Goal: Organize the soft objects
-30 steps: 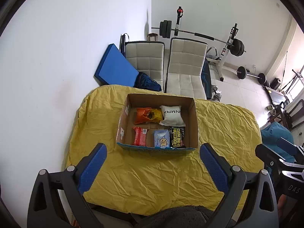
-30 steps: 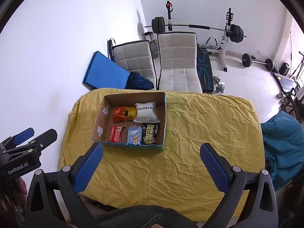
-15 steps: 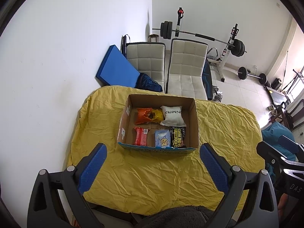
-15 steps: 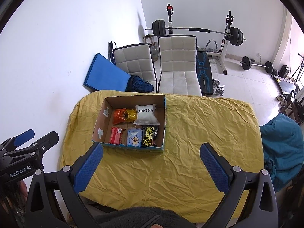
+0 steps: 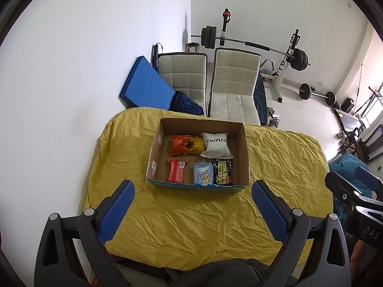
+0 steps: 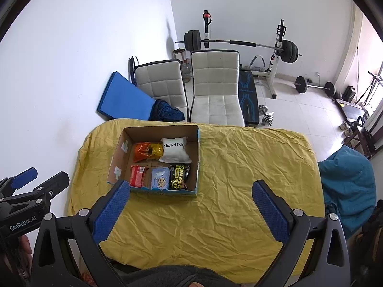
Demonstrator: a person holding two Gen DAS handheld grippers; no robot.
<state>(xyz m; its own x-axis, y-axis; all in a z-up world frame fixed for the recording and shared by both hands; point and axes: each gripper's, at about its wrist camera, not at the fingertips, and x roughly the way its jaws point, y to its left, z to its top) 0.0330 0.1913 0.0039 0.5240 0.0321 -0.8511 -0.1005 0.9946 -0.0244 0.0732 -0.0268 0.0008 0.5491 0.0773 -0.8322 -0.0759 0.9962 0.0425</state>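
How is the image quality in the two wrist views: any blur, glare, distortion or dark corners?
Left wrist view: sharp, evenly daylit; strong fisheye bending, black corner vignette; text on the shoe shine wipes pack in the cardboard box is legible. Right wrist view: same fisheye curve and dark corners; window side at the right edge is overexposed; yellow cloth wrinkles stay crisp, no motion blur.

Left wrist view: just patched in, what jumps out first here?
An open cardboard box sits mid-table on the rumpled yellow cloth, holding five soft packs, among them a white pouch and black shoe-wipes pack. Both the left gripper and right gripper hang open and empty, short of the box.
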